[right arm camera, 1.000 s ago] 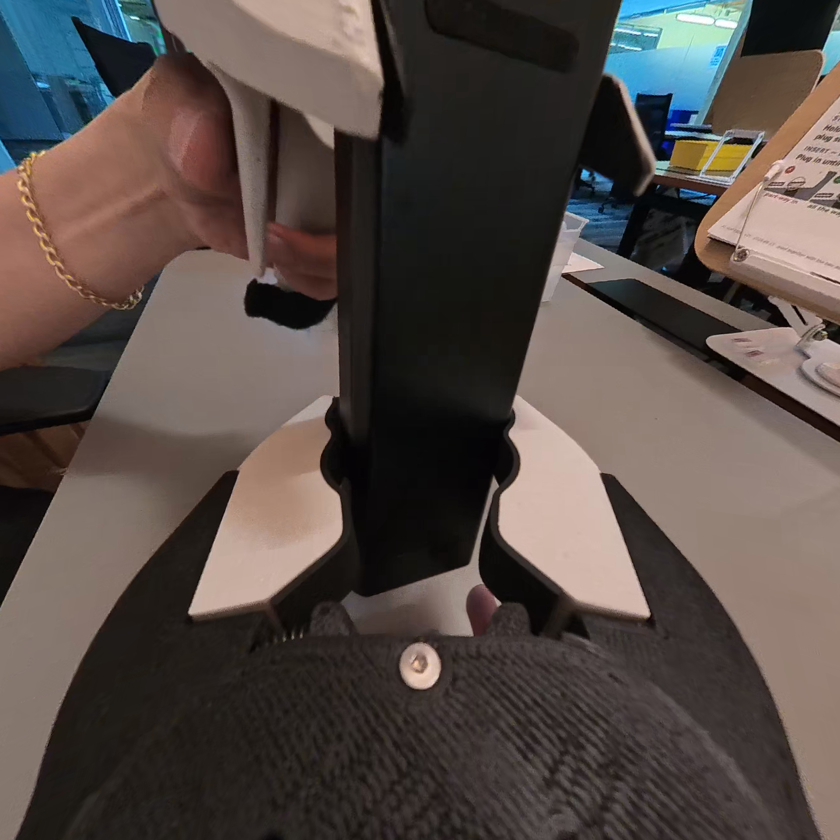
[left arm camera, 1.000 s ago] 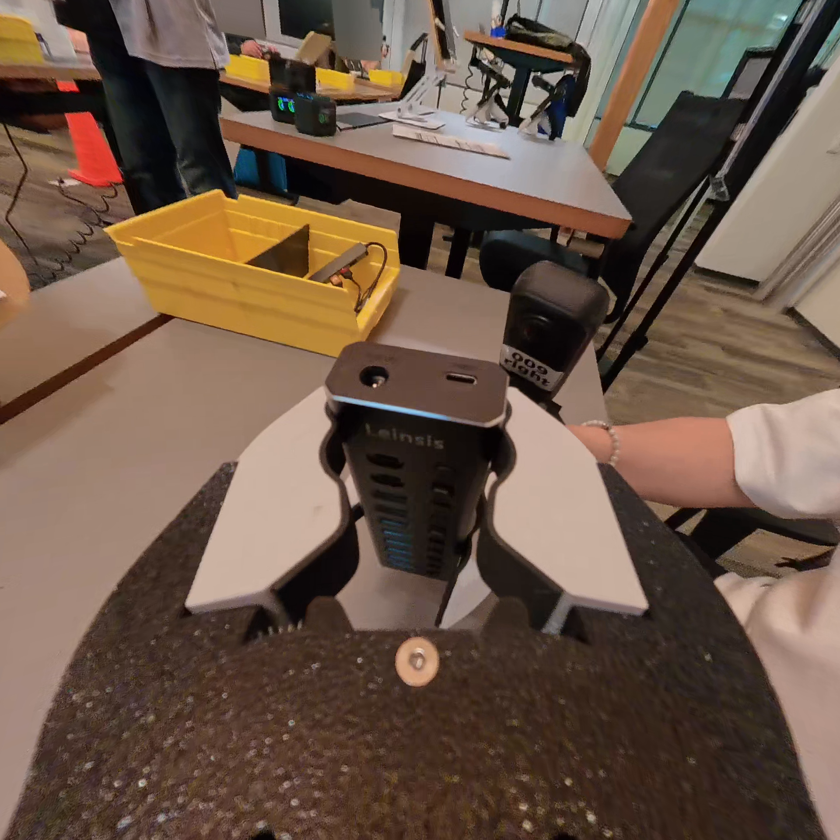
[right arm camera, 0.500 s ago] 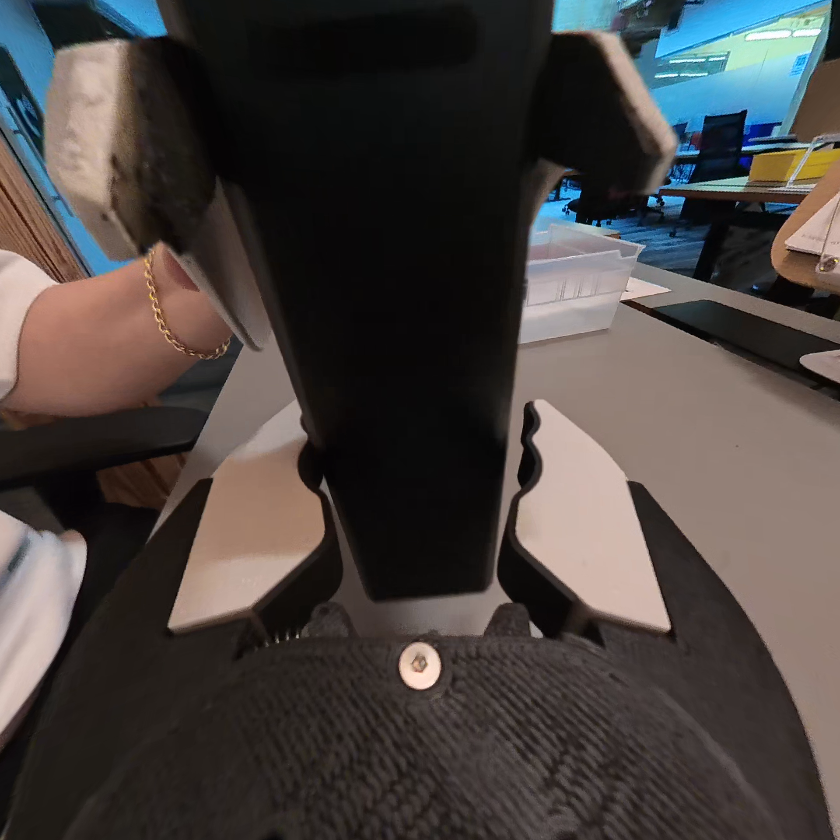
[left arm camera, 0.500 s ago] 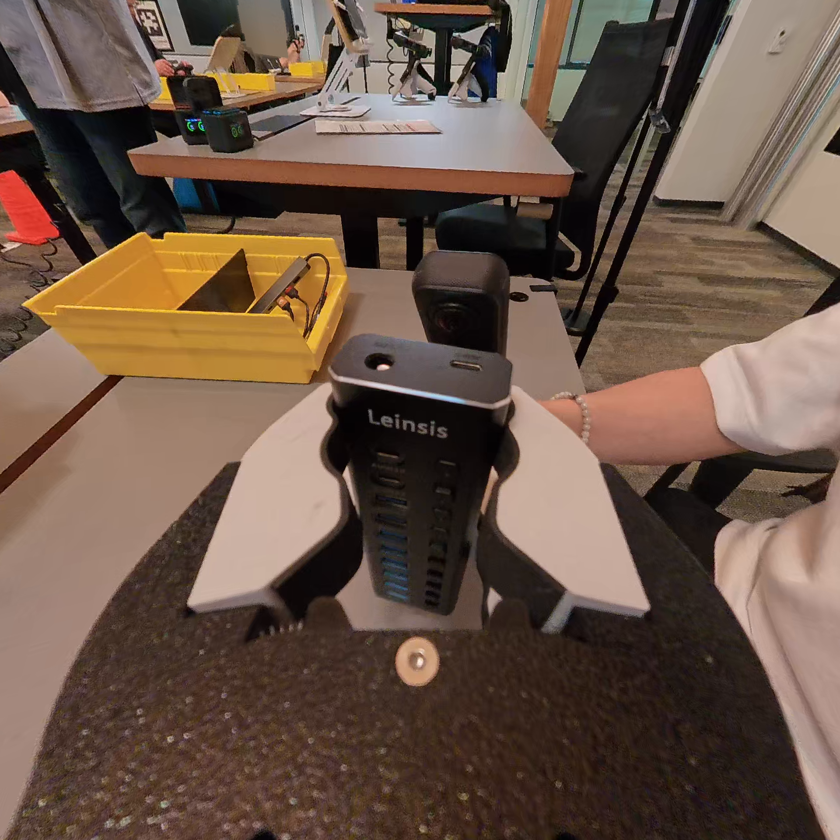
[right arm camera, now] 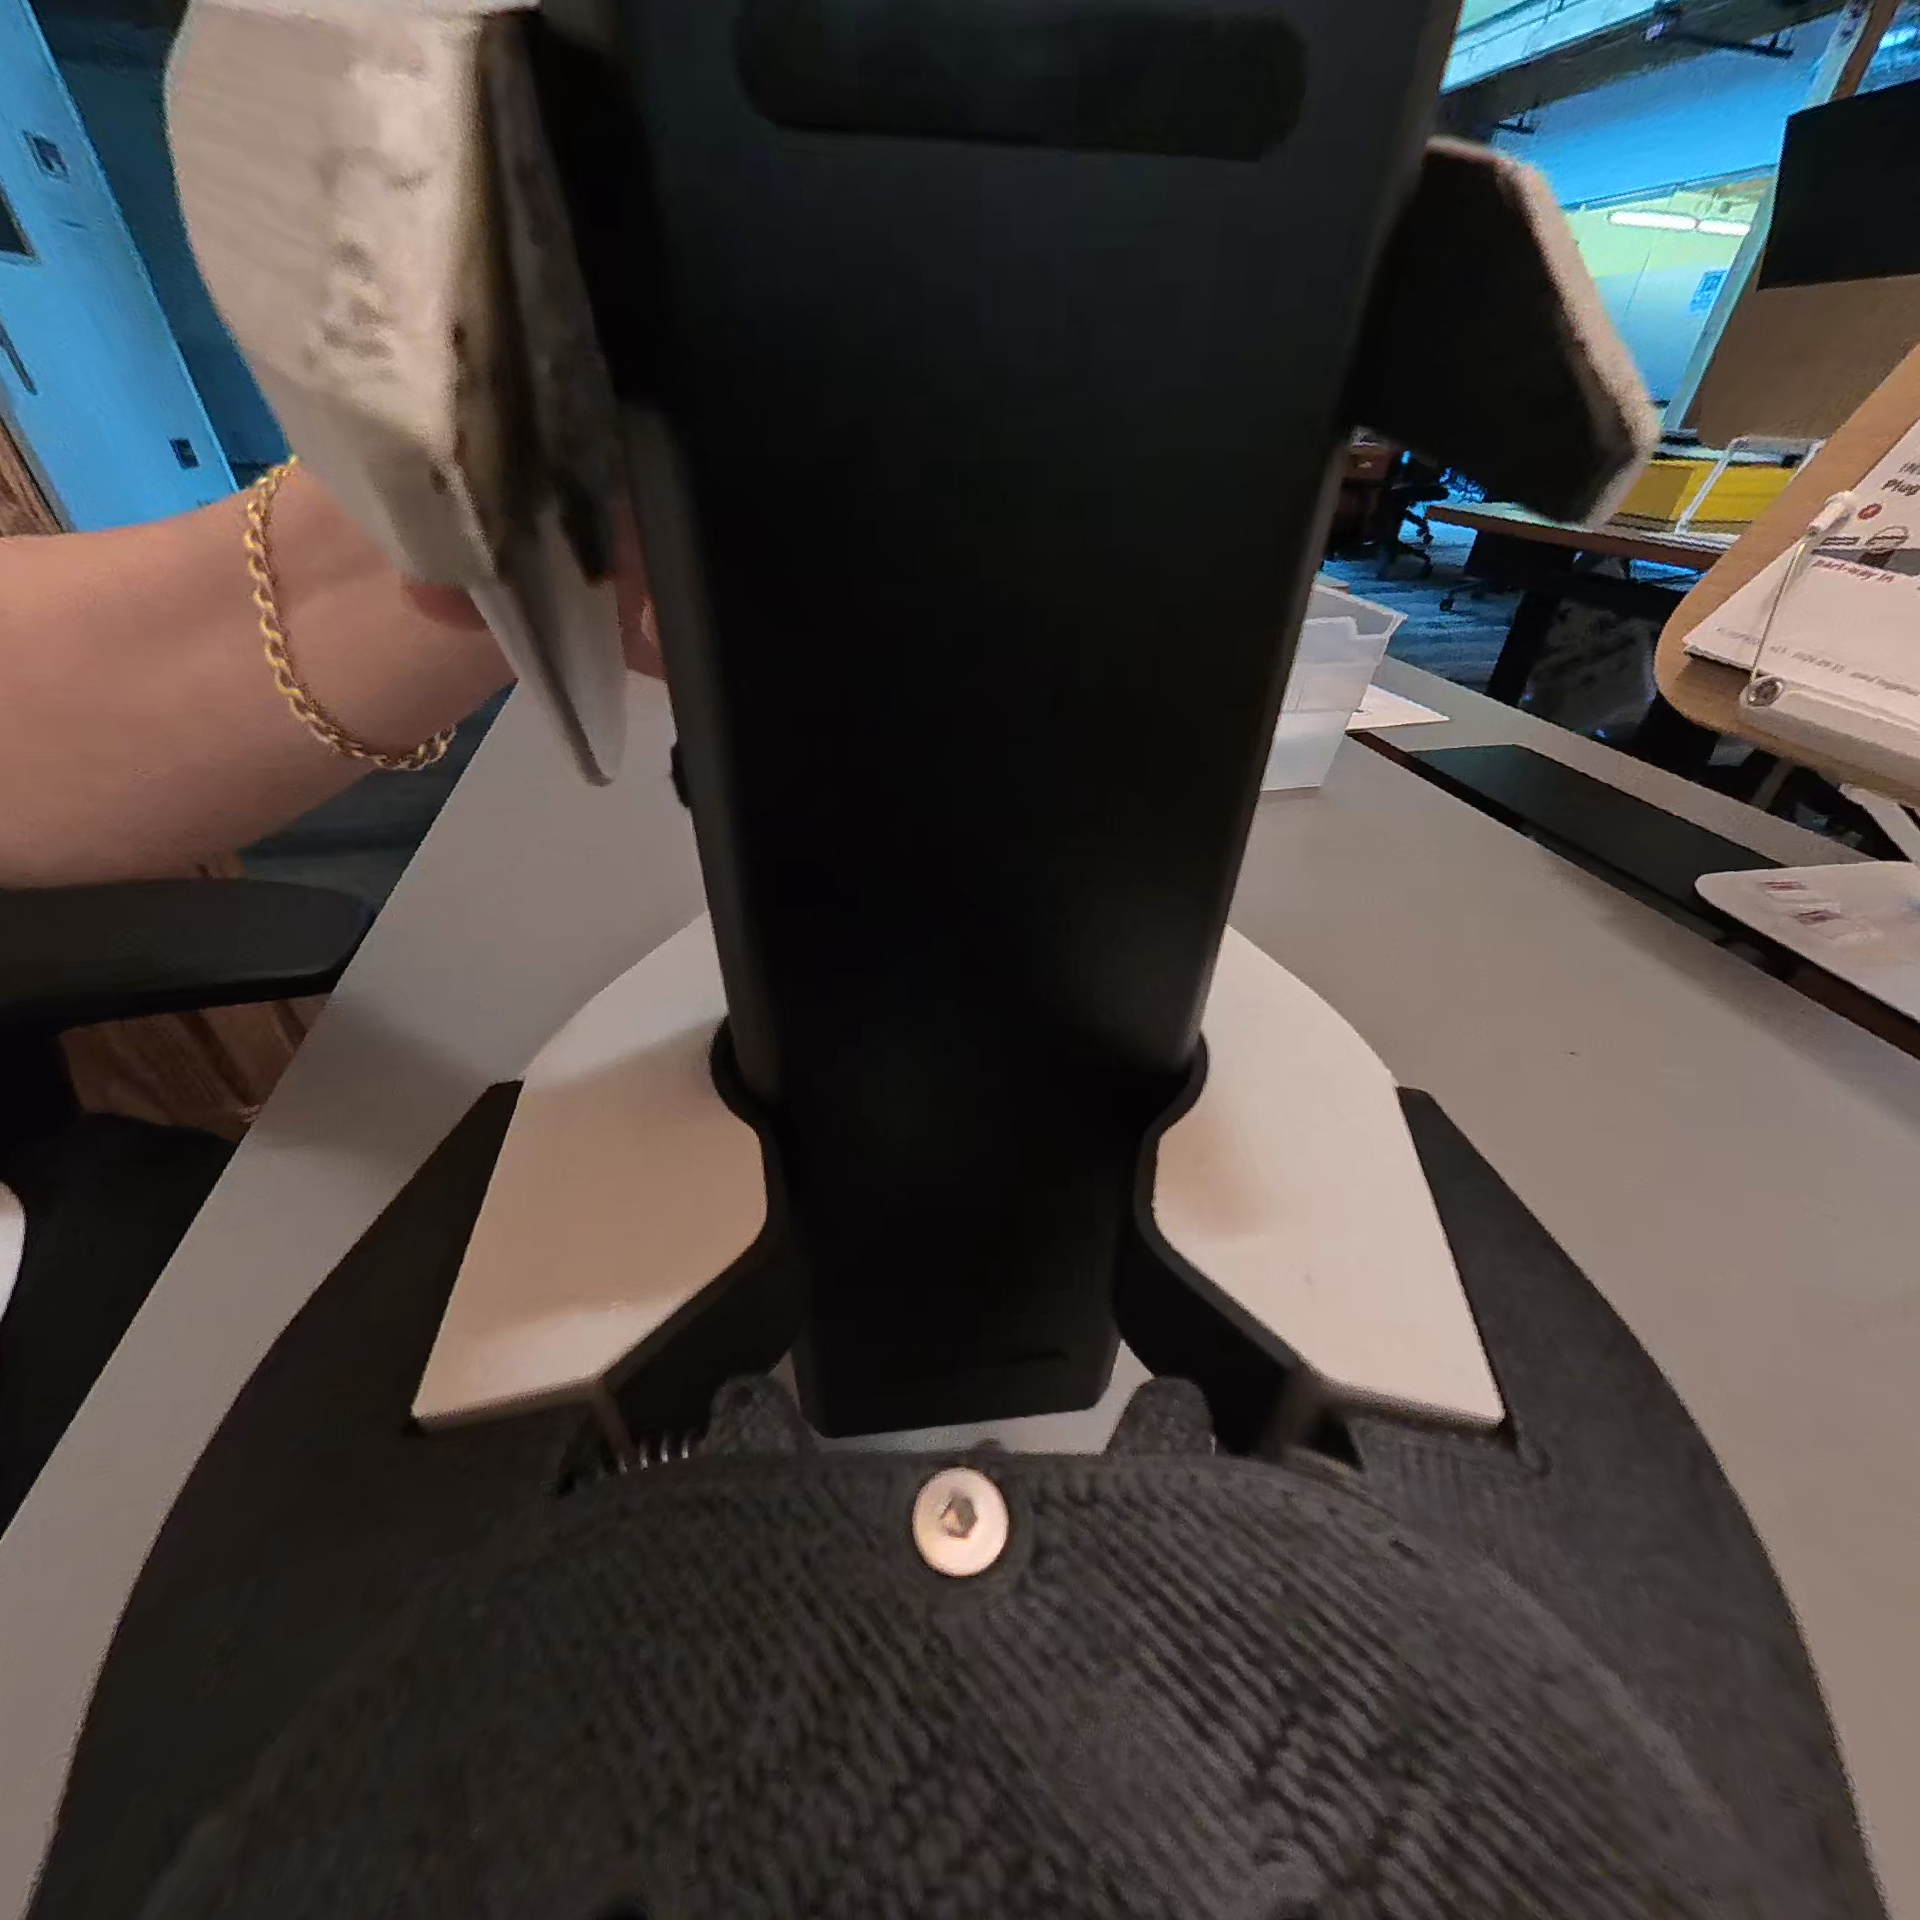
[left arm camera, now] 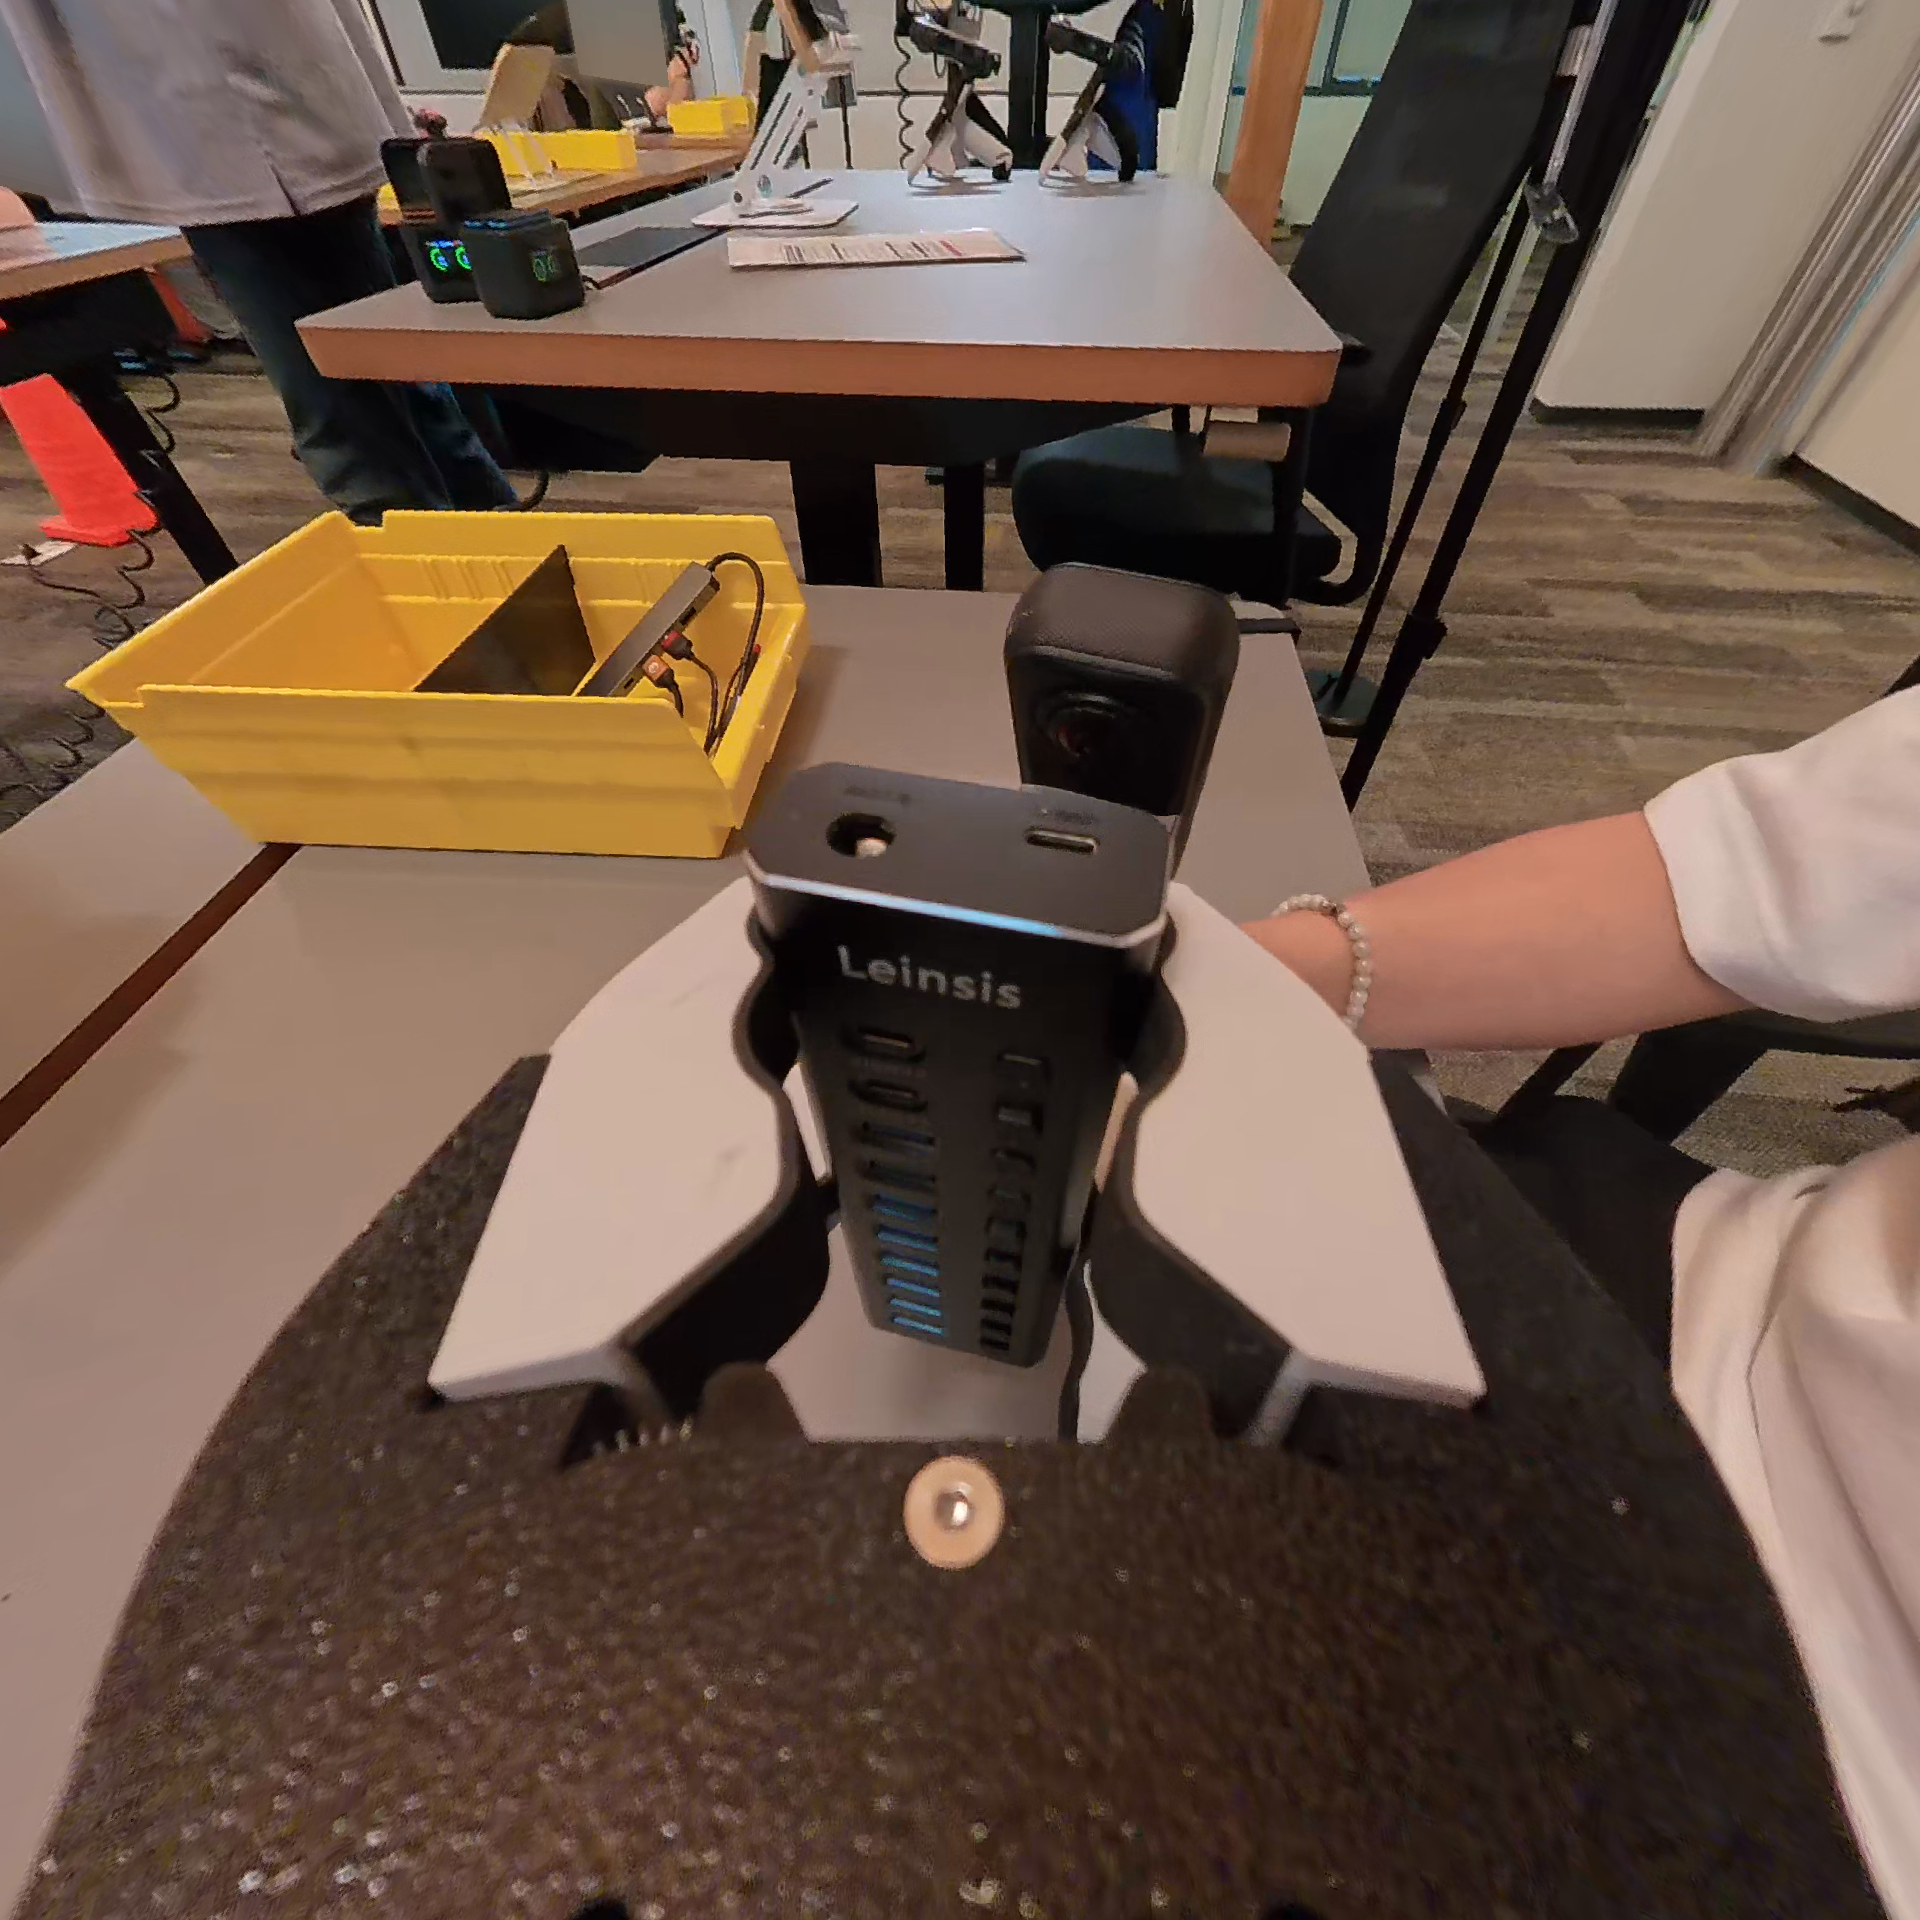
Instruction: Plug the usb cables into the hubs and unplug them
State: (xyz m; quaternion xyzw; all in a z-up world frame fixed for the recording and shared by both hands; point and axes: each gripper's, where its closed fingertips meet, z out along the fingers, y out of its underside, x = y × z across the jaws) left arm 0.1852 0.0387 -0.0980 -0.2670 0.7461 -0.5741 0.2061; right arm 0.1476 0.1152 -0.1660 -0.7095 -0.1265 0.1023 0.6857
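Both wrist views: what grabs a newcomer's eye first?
The tall black USB hub, dead centre in both views, clamped between the left gripper and, from its plain back side, the right gripper. Next, the yellow bin at the table's far left, holding a slim hub with cables.

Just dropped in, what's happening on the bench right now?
A person has a black multi-port USB hub held upright between both handheld grippers. The left gripper is shut on its port side; the right gripper is shut on its plain back. No cable is plugged into any visible port. A slimmer hub with cables still lies in the yellow bin at the far left of the table.
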